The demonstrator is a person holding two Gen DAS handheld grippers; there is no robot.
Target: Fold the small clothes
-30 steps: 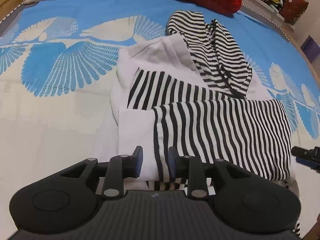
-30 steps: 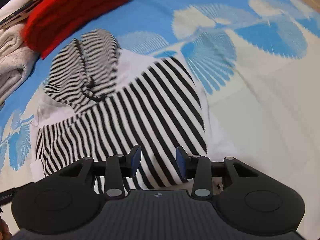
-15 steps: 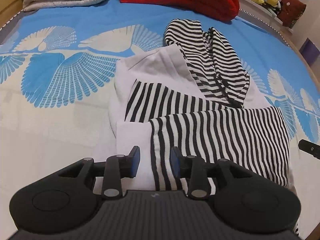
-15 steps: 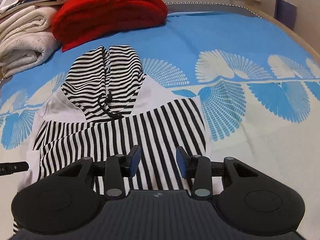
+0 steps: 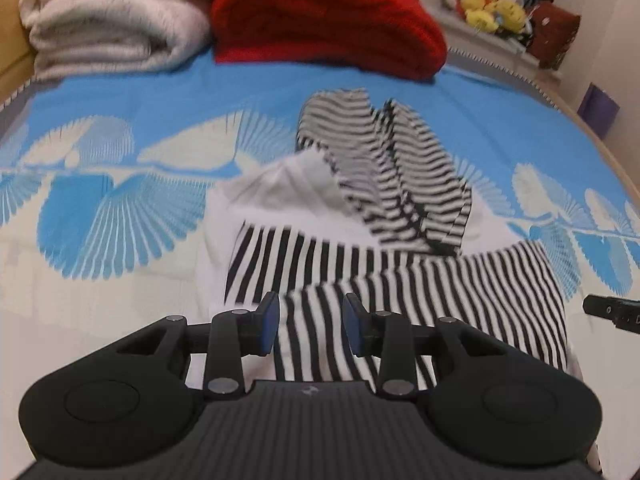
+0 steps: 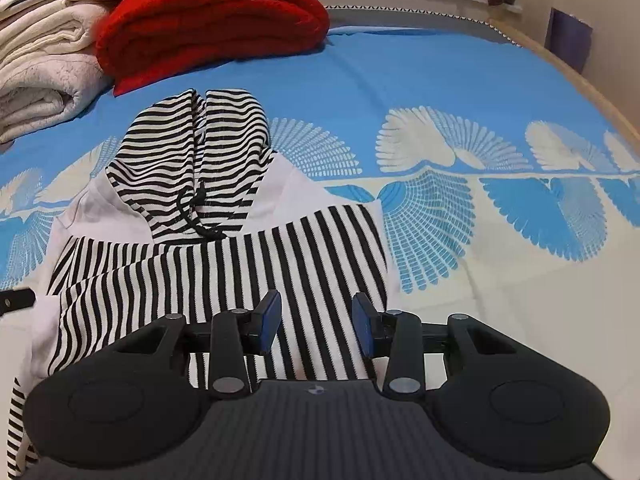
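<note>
The striped hoodie (image 6: 224, 256) lay flat on the blue patterned bedspread (image 6: 440, 92), sleeves crossed over its body and hood (image 6: 200, 152) pointing toward the red blanket (image 6: 208, 20) and the white blankets (image 5: 108, 16) beyond. Your right gripper (image 6: 315, 322) hung over the near hem with its fingers apart and empty; your left gripper (image 5: 309, 322) did likewise (its view was blurred). For the fold, you wanted each to pinch a hem corner through every layer, then lift evenly toward the hood.
</note>
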